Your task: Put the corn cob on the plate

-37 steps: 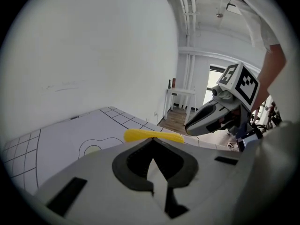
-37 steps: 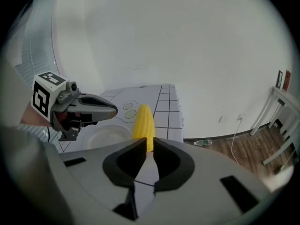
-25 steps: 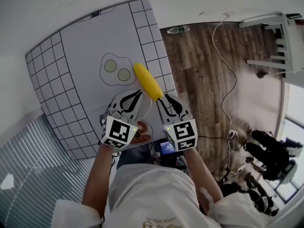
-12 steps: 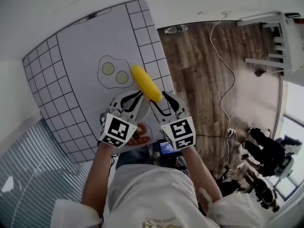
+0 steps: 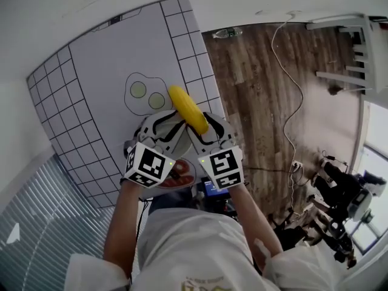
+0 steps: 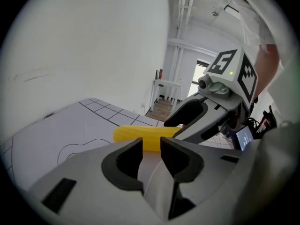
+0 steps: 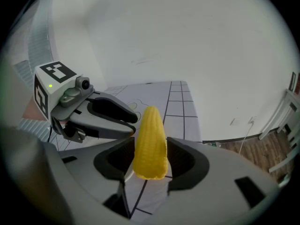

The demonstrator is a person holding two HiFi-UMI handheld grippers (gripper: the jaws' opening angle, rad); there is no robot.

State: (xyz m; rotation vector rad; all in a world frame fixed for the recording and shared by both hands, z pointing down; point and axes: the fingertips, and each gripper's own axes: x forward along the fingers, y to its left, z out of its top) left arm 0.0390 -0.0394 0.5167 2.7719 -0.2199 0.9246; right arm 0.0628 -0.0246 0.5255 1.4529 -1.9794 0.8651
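A yellow corn cob [image 5: 187, 108] lies slantwise over the white table, its far tip beside a fried-egg drawing [image 5: 145, 94]. Its thick near end sits between the jaws of my right gripper [image 5: 207, 130], which have just been opening; in the right gripper view the corn cob [image 7: 150, 135] fills most of the gap, and the pads look slack on it. My left gripper [image 5: 165, 120] has also just opened, with nothing between its jaws [image 6: 151, 143]; the cob [image 6: 133, 133] lies just beyond them. A white plate [image 5: 183, 142] shows partly under both grippers.
A second plate with red food [image 5: 180, 173] sits at the table's near edge by the person's body. The table's right edge [image 5: 209, 77] drops to a wooden floor with a white cable [image 5: 291, 83] and white furniture [image 5: 351, 47].
Both grippers' jaws have spread apart. The right gripper has slid forward along the cob, so the thick end now sits deeper between its jaws. The cob has stayed in place.
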